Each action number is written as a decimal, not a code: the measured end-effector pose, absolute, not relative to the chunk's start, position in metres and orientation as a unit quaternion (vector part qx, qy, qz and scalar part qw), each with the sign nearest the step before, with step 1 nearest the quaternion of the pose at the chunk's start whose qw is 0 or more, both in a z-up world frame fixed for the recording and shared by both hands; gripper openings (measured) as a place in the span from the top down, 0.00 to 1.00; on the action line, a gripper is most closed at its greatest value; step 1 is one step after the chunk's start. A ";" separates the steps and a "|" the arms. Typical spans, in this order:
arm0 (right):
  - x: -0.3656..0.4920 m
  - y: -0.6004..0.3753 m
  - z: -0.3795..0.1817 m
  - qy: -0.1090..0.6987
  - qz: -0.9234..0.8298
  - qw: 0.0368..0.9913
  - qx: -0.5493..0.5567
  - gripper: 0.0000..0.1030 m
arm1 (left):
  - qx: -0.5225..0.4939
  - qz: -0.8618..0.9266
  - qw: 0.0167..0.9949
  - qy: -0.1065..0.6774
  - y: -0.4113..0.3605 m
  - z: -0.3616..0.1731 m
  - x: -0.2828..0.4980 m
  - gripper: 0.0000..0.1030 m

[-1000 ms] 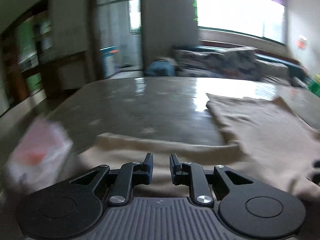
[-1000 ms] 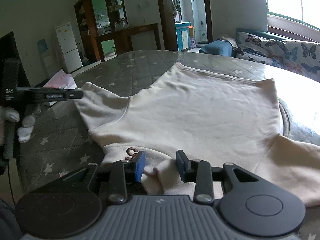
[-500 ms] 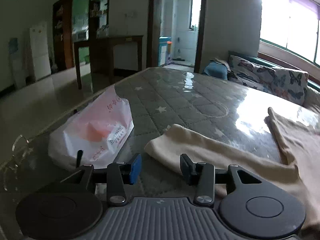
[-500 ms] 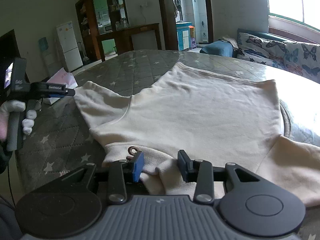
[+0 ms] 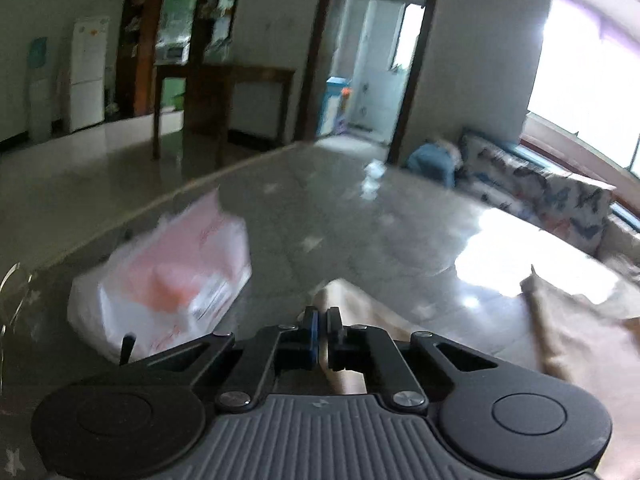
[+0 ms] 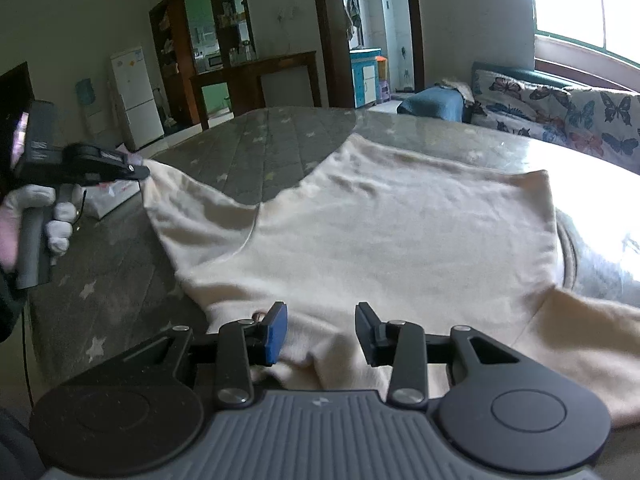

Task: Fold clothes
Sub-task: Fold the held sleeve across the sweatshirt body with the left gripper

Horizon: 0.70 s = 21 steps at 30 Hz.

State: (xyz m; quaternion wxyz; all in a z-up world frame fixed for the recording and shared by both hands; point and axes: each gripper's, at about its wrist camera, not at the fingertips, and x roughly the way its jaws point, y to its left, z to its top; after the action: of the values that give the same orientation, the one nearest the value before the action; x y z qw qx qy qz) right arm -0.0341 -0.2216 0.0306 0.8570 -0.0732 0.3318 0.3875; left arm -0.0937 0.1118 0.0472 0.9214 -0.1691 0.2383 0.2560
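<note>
A cream sweatshirt (image 6: 400, 232) lies spread flat on the grey star-patterned table (image 6: 260, 140). In the right wrist view its left sleeve (image 6: 188, 204) runs toward my left gripper (image 6: 140, 172), which is shut on the sleeve's end and holds it slightly off the table. From the left wrist, the left gripper (image 5: 322, 314) has its jaws together with the sleeve (image 5: 360, 308) pinched between them. My right gripper (image 6: 320, 316) stands part open over the neck edge near me. A soft fold of fabric lies between its fingers, which do not press on it.
A white and pink plastic bag (image 5: 168, 276) lies on the table's left side, close to the held sleeve. A white-gloved hand (image 6: 36, 200) holds the left gripper's handle. A butterfly-print sofa (image 6: 560, 108) stands beyond the table's far right edge.
The left gripper's jaws went from open around the sleeve end to shut on it, and the sleeve end has risen a little. The right gripper has kept still.
</note>
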 end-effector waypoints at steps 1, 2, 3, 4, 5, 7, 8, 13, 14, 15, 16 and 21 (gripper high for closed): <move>-0.032 -0.220 0.033 0.329 0.387 0.858 -0.074 0.63 | -0.167 0.246 0.927 0.230 0.106 0.055 -0.096 0.96; -0.030 -0.218 0.035 0.325 0.387 0.859 -0.075 0.63 | -0.165 0.231 0.933 0.219 0.098 0.065 -0.097 0.96; -0.028 -0.216 0.036 0.322 0.388 0.860 -0.076 0.63 | -0.162 0.218 0.940 0.209 0.091 0.074 -0.099 0.96; -0.027 -0.214 0.038 0.320 0.390 0.860 -0.076 0.63 | -0.158 0.205 0.945 0.200 0.083 0.082 -0.099 0.96; -0.026 -0.213 0.039 0.318 0.391 0.861 -0.076 0.63 | -0.156 0.188 0.951 0.191 0.074 0.092 -0.099 0.96; -0.023 -0.209 0.042 0.313 0.394 0.861 -0.077 0.64 | -0.151 0.153 0.961 0.175 0.056 0.110 -0.098 0.96; -0.022 -0.207 0.043 0.311 0.395 0.861 -0.077 0.63 | -0.146 0.134 0.966 0.167 0.046 0.119 -0.097 0.96; -0.018 -0.206 0.044 0.304 0.395 0.864 -0.073 0.63 | -0.130 0.033 0.979 0.151 -0.009 0.150 -0.085 0.96; -0.016 -0.207 0.044 0.303 0.392 0.866 -0.070 0.63 | -0.124 0.012 0.981 0.149 -0.023 0.155 -0.081 0.96; -0.014 -0.208 0.044 0.303 0.389 0.868 -0.067 0.63 | -0.119 -0.006 0.982 0.148 -0.035 0.158 -0.079 0.96; -0.011 -0.210 0.043 0.303 0.384 0.870 -0.063 0.63 | -0.117 -0.022 0.982 0.146 -0.047 0.161 -0.076 0.96; 0.003 -0.226 0.037 0.310 0.356 0.881 -0.038 0.63 | -0.099 -0.162 0.964 0.187 -0.106 0.150 -0.057 0.78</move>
State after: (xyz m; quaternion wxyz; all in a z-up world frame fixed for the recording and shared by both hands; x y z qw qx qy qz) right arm 0.0029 -0.2256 0.0372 0.8807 -0.0379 0.3105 0.3557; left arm -0.0569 -0.1056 0.1499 0.9640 -0.0986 0.1868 -0.1617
